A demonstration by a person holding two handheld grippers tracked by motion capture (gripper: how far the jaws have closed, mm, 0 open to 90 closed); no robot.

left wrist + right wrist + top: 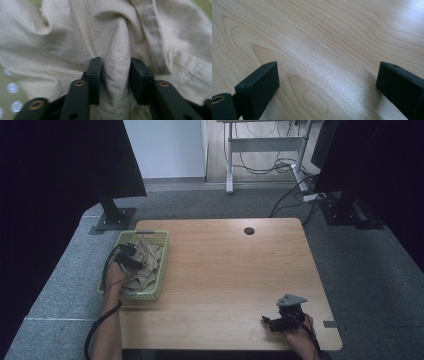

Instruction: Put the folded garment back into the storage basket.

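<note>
Cloth, a crumpled beige garment with stitched seams, is seen heaped in a pale green basket at the left of the high view, on the left edge of the wooden desk. The left tool is lowered into the basket, and in the left gripper view an upright fold of the cloth is seen between its two black jaws, which stand partly apart on either side of the ridge; whether the pads press on the fabric cannot be told with certainty, though the fold looks loosely bracketed rather than pinched. The step in hand is judged to be the taking hold of the garment inside the basket. For the next move, the jaws would need to be closed firmly on the fold before any lift, since a slack hold on soft fabric could let it slip out. The right tool is rested low at the lower right of the desk, its jaws held wide apart over bare wood grain, with nothing between them. A round cable hole is set near the far edge of the desk. Grey carpet, dark monitor stands and trailing cables are seen beyond.
</note>
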